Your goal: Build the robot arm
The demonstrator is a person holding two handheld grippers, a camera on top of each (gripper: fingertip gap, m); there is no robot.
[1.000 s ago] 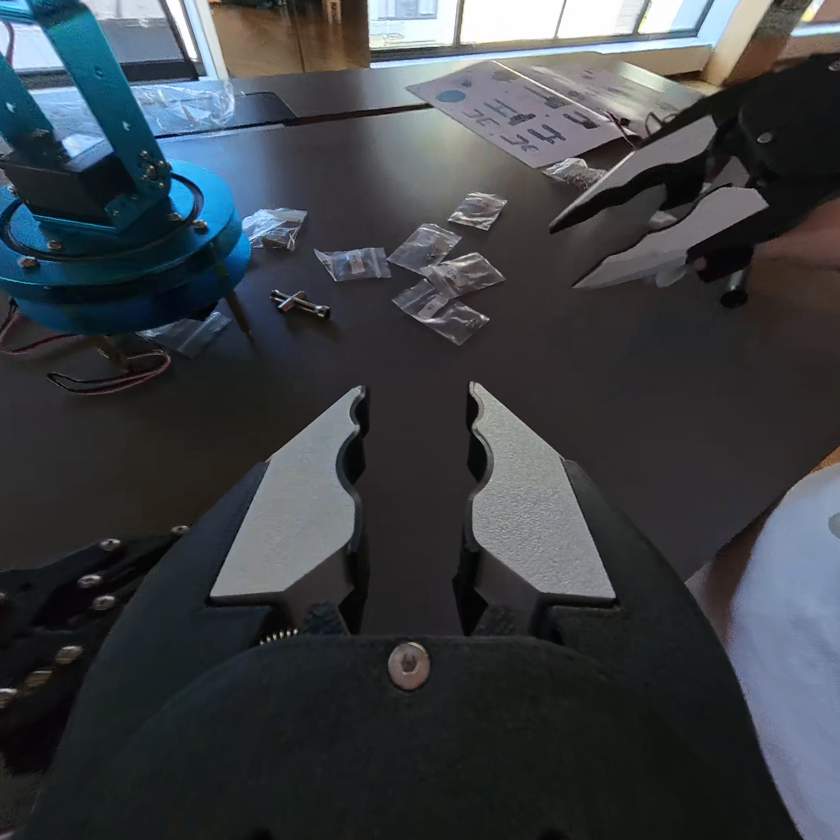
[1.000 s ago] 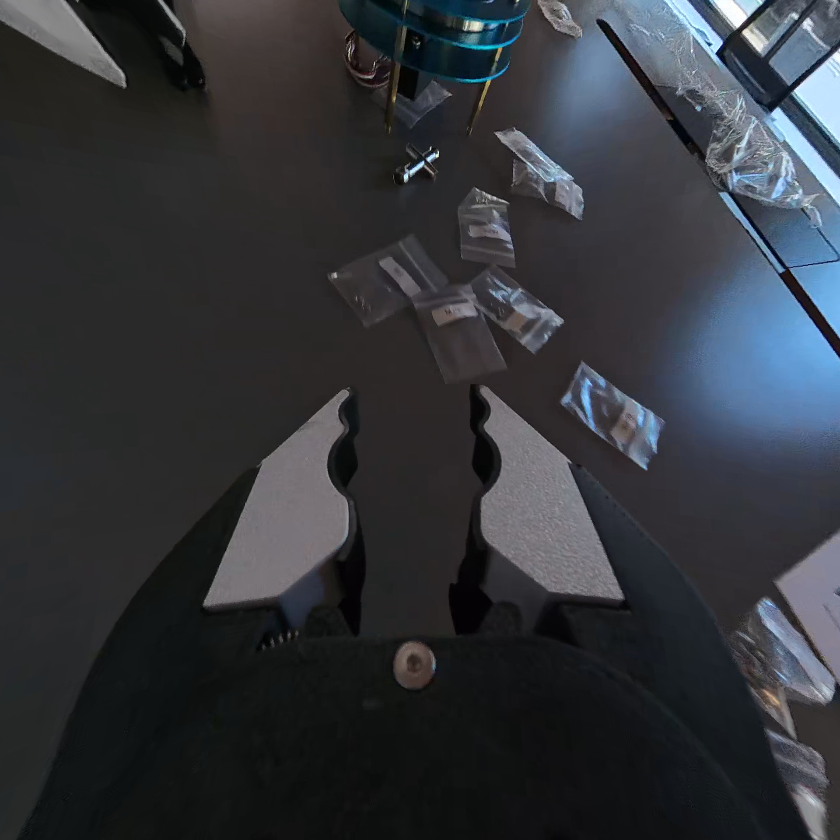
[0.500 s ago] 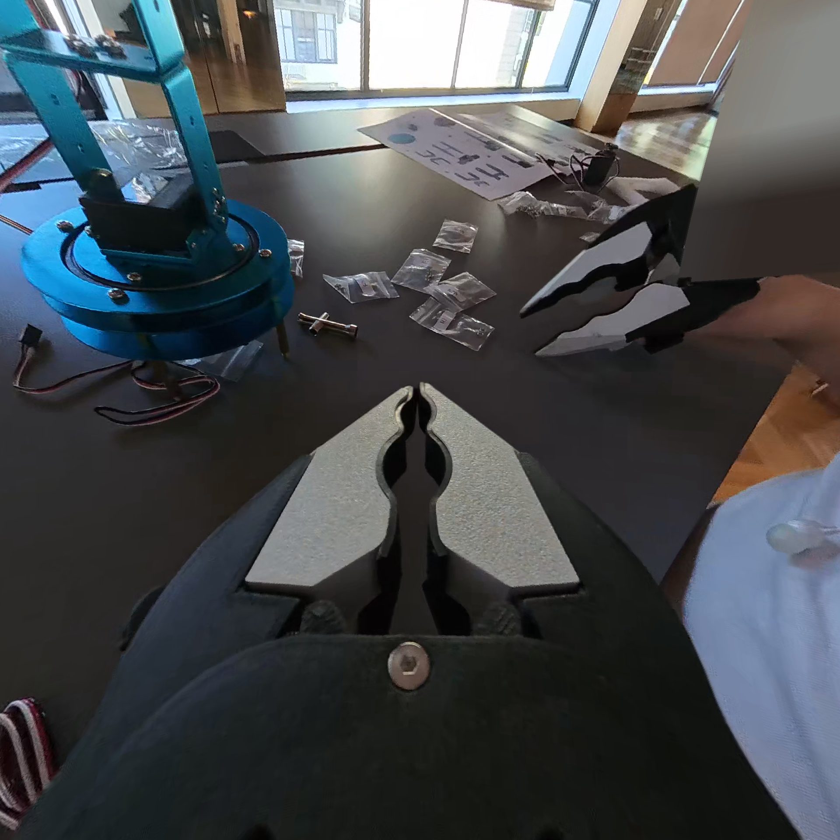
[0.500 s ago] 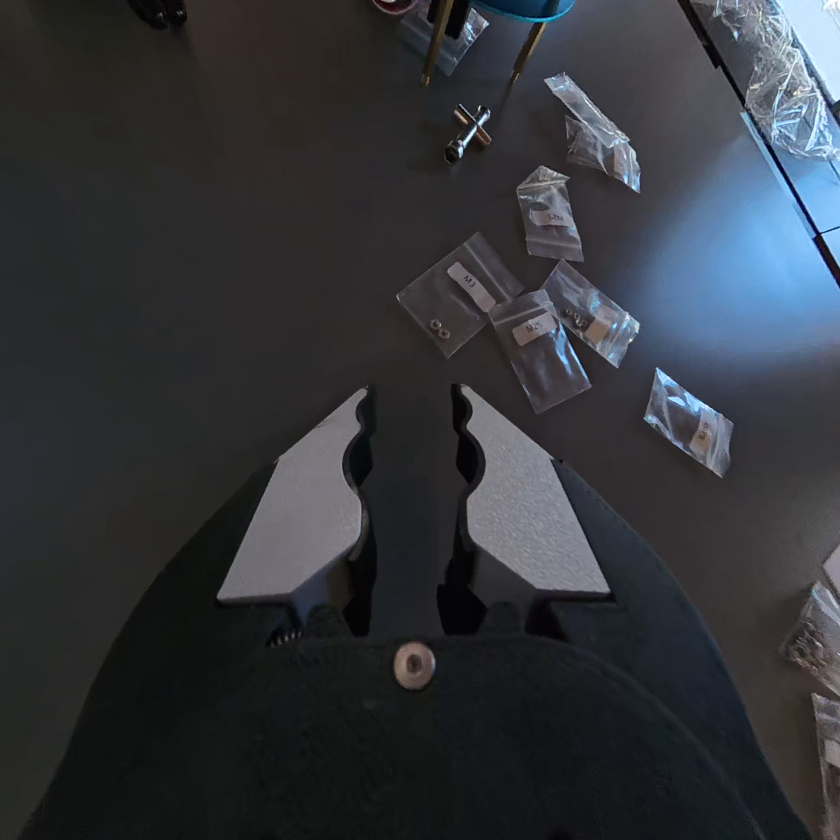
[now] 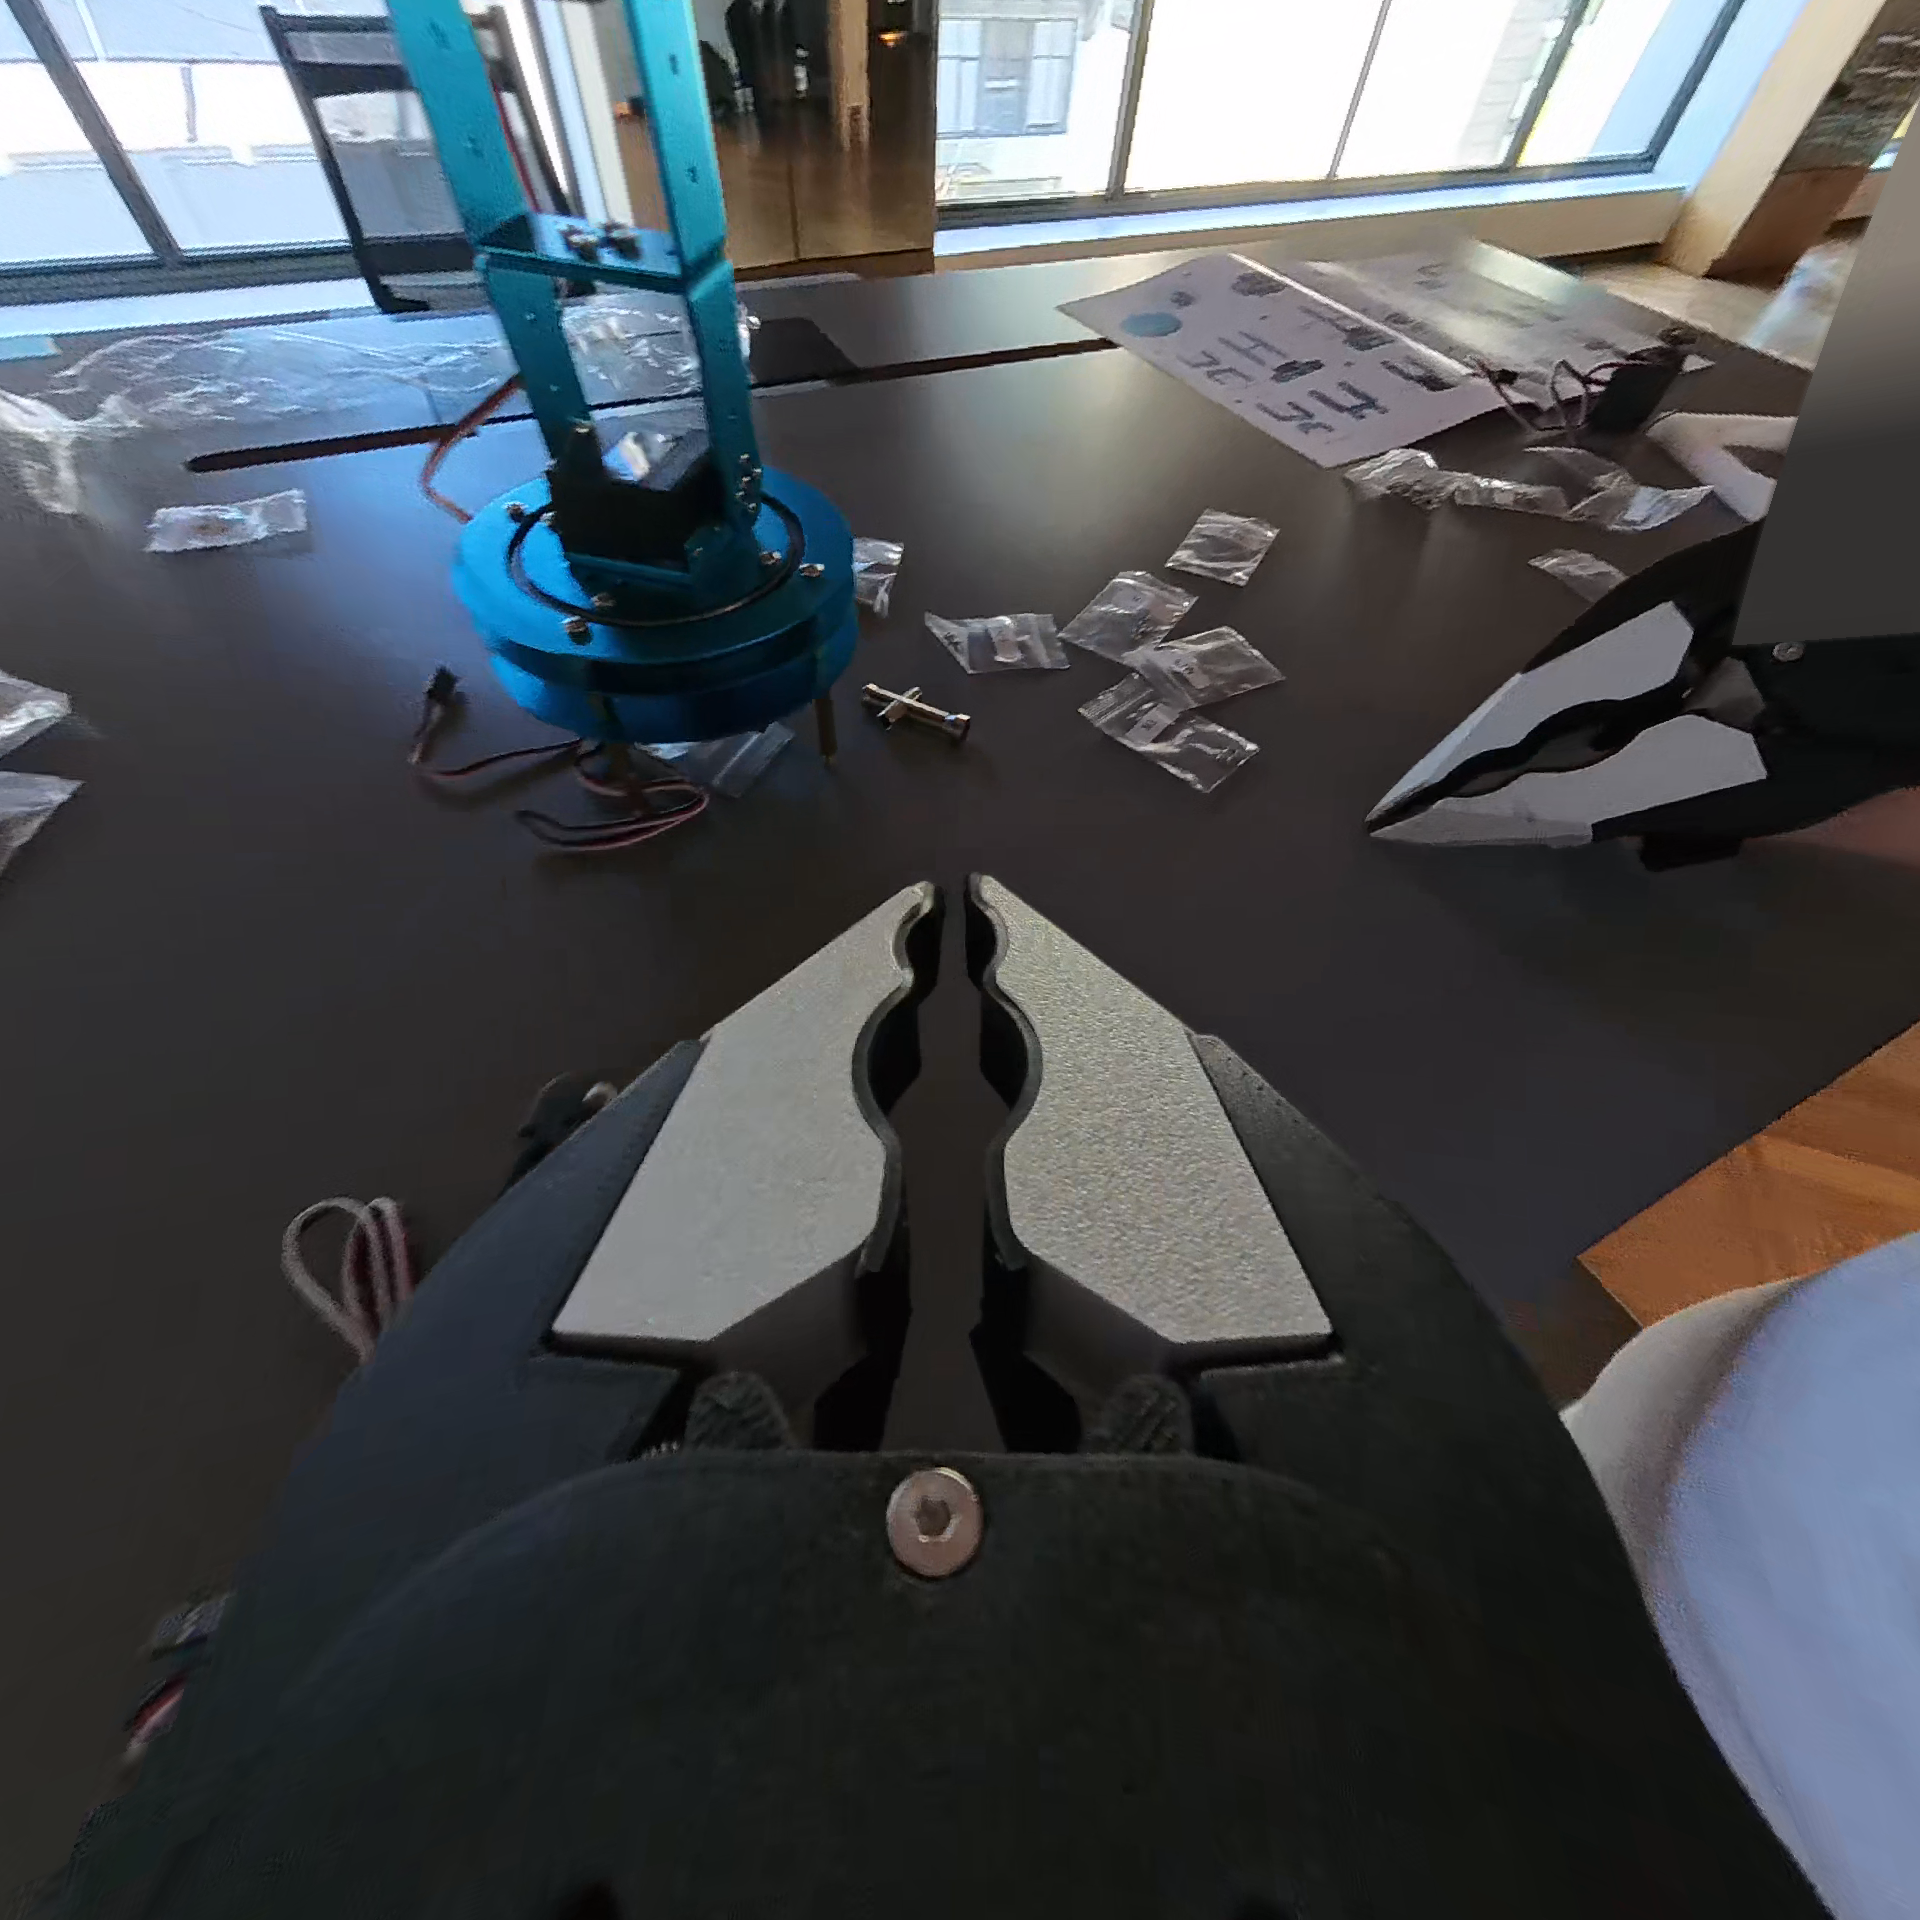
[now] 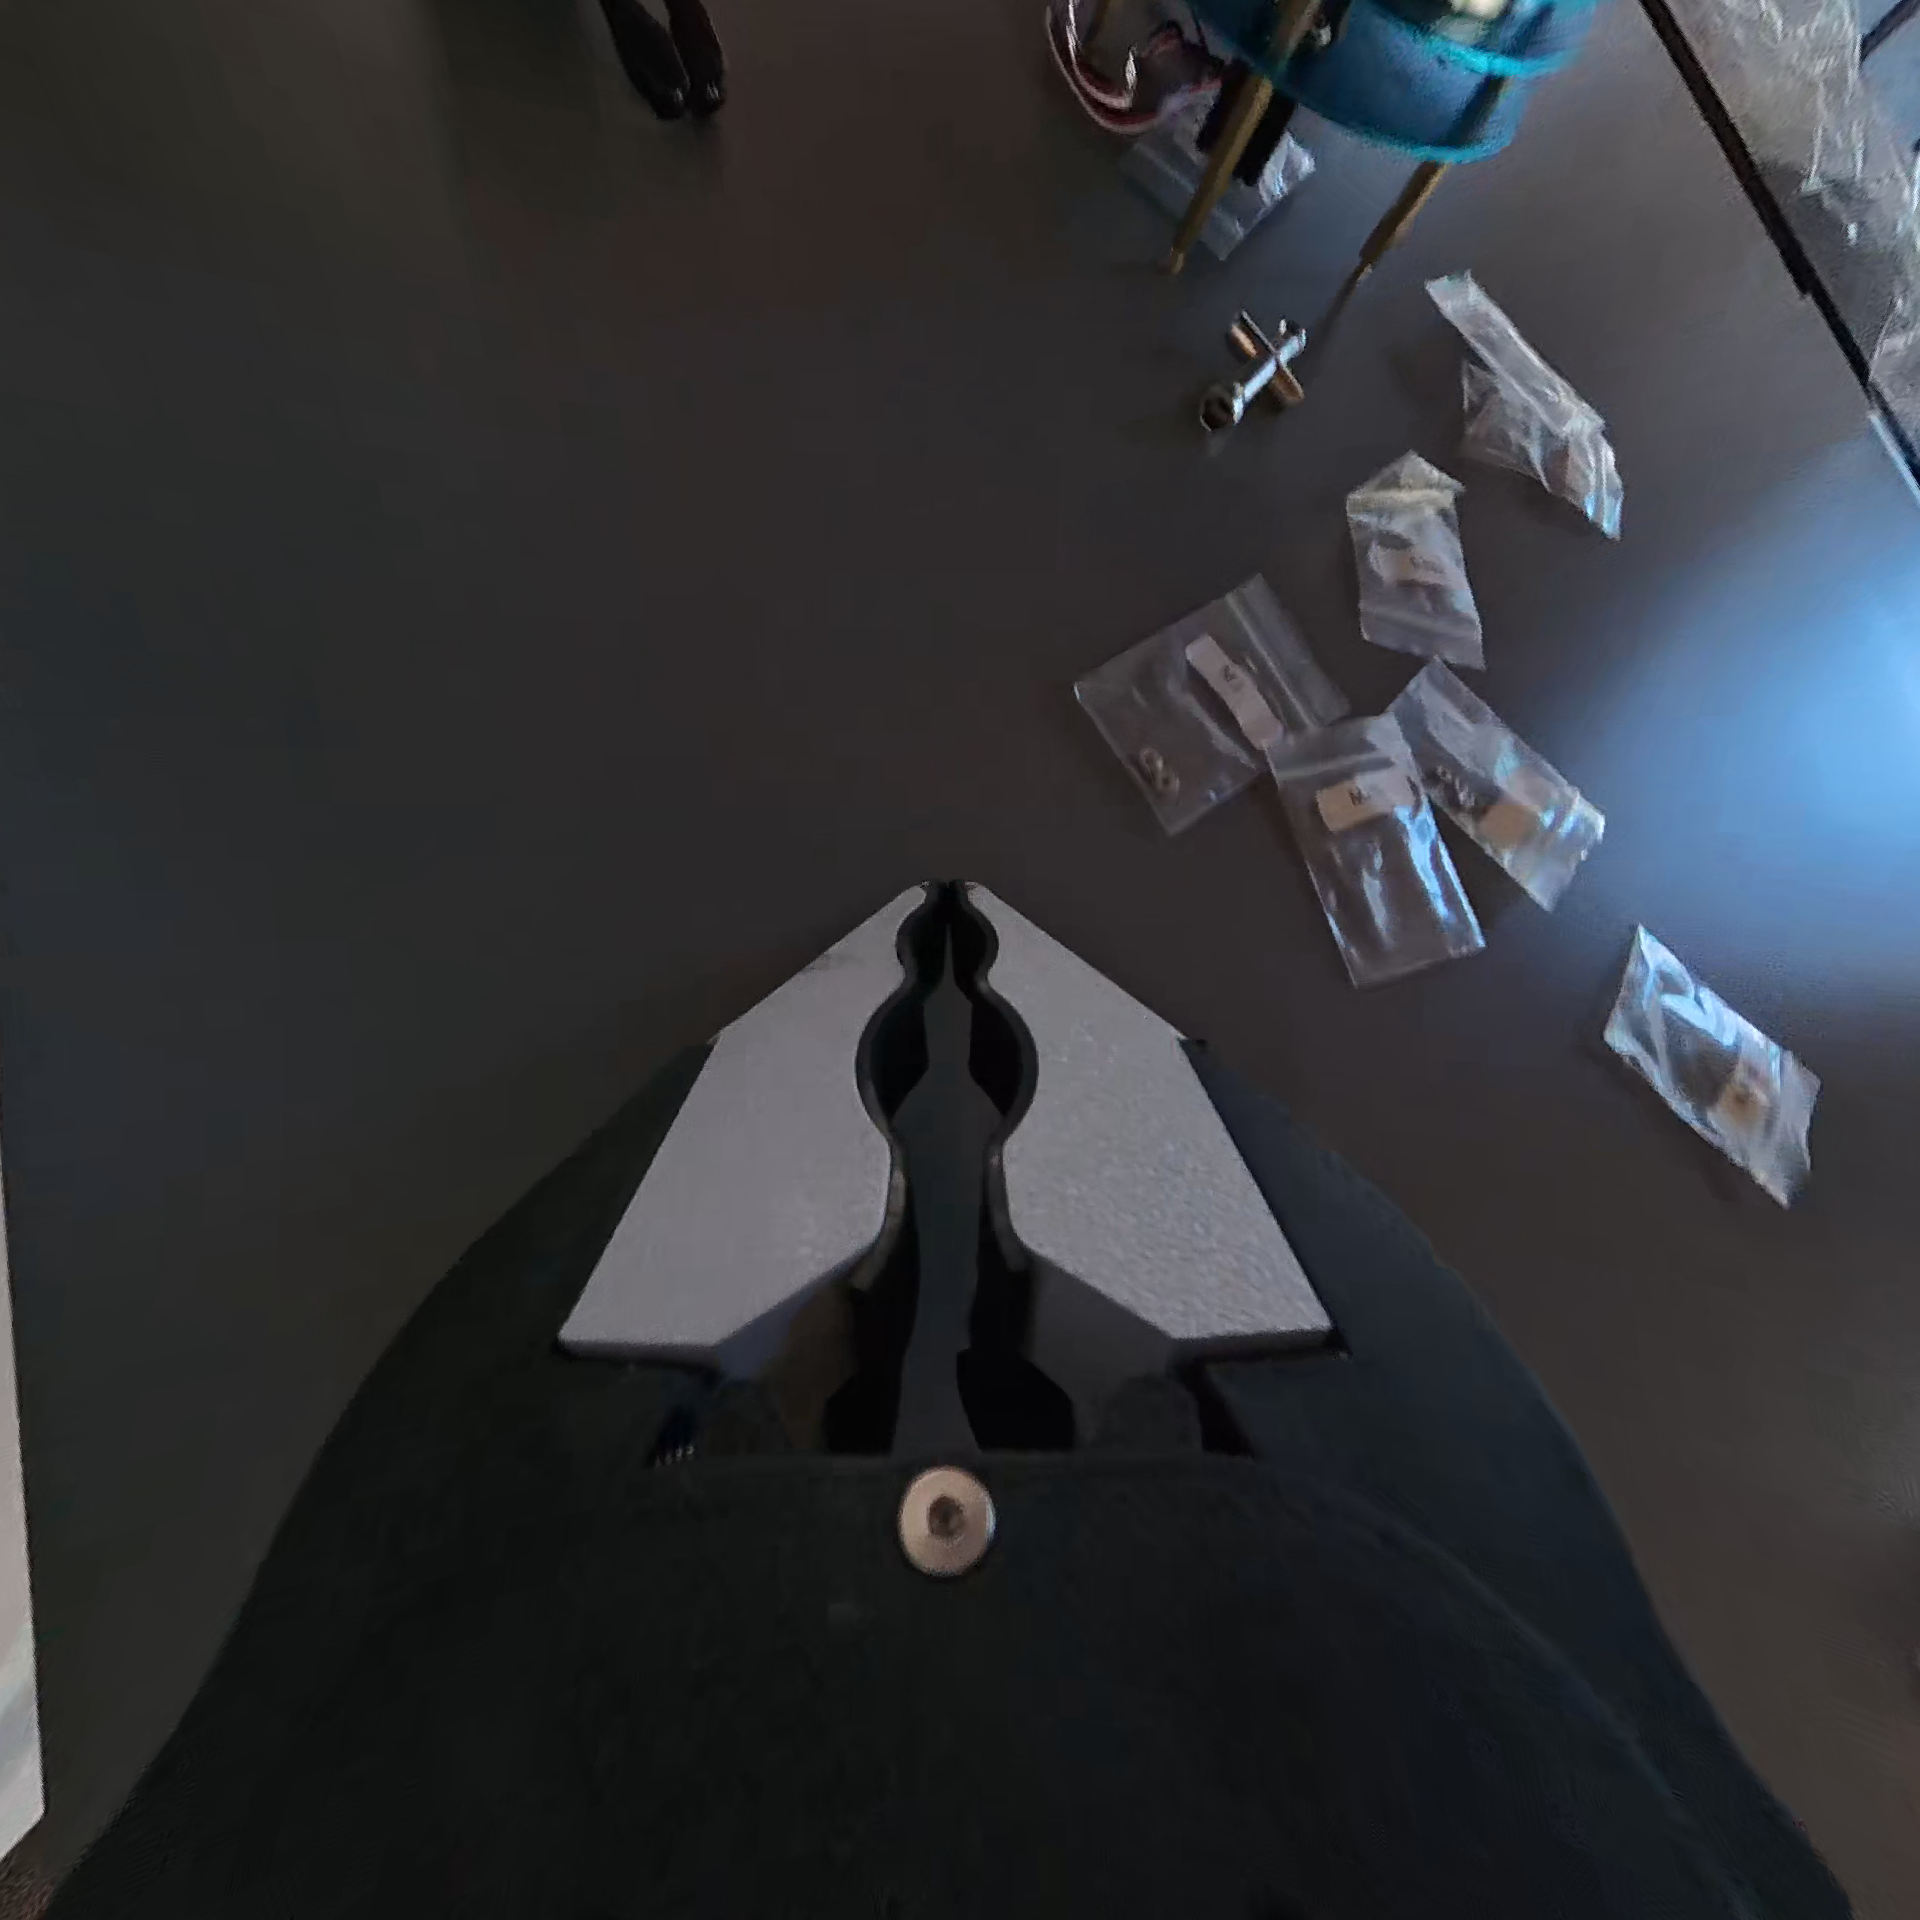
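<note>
Right tongs (image 6: 951, 888) closed tip to tip, empty, above bare dark bench (image 6: 520, 520); clear parts bags (image 6: 1371, 842) just right. Left tongs (image 5: 951, 894) nearly closed, empty. Blue turntable base (image 5: 655, 613) cut off in right view; cross wrench (image 5: 914, 717) lies crosswise beside it.

A table (image 5: 312, 987) holds a robot base (image 5: 655, 613) at left-centre. A wrench (image 5: 914, 715) lies just right of the base. Further right, small bags (image 5: 1153, 665) lie in a cluster. Behind them, at the far right, lies a printed sheet (image 5: 1340, 353). Wires (image 5: 582, 790) trail in front of the base.
</note>
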